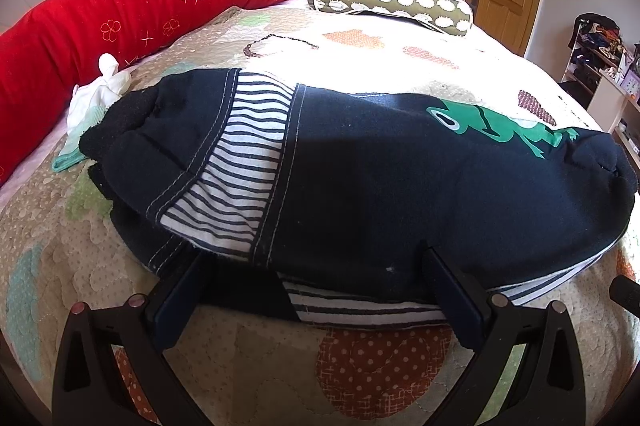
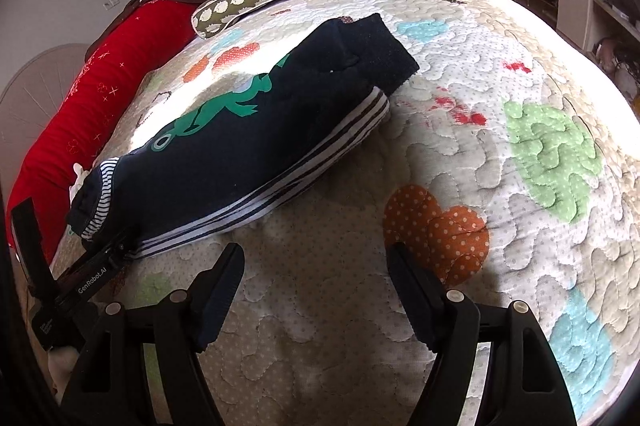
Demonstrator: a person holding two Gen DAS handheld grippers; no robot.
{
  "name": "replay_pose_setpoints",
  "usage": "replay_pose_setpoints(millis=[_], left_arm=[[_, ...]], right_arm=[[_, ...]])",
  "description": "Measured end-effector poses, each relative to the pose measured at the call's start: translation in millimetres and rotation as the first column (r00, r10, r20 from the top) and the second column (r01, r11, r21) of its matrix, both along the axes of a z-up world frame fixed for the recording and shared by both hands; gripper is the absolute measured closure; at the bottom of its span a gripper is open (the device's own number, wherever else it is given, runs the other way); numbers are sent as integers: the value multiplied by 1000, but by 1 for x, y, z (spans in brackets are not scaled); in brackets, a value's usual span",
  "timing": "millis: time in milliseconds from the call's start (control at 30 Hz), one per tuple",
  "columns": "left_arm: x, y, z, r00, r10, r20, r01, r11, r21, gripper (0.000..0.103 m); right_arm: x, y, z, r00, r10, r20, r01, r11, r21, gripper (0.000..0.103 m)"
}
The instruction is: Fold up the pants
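Pants (image 1: 400, 185), folded on quilt (image 2: 500, 185): left gripper (image 1: 316, 286), jaws apart astride near hem; right gripper (image 2: 316, 290) spread, empty (lower centre); dragging risks unfolding.

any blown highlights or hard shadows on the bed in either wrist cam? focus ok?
Left wrist view: sunlight blows out the quilt behind the dark pants, and a hard shadow crosses the pants' middle. Right wrist view: a glare band along the far edge of the pants and at the right rim of the quilt. Both are sharp, with heavy fisheye bulge and dark corners.
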State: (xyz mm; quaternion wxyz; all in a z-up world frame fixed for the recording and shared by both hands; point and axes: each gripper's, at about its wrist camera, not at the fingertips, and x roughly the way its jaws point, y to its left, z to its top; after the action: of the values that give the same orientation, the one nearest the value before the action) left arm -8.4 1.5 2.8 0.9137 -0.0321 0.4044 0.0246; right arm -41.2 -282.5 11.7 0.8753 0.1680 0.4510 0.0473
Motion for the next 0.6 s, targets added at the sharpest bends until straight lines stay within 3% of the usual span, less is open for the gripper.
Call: replay_pose_setpoints(millis=[367, 600], left_arm=[[3, -10, -1, 1000, 24, -17, -23, 998, 64, 0], [-24, 20, 19, 999, 8, -33, -10, 999, -45, 0]], right_arm=[[-4, 22, -4, 999, 38, 39, -31, 987, -159, 11], [-8, 32, -7, 994, 101, 49, -85, 962, -260, 11]])
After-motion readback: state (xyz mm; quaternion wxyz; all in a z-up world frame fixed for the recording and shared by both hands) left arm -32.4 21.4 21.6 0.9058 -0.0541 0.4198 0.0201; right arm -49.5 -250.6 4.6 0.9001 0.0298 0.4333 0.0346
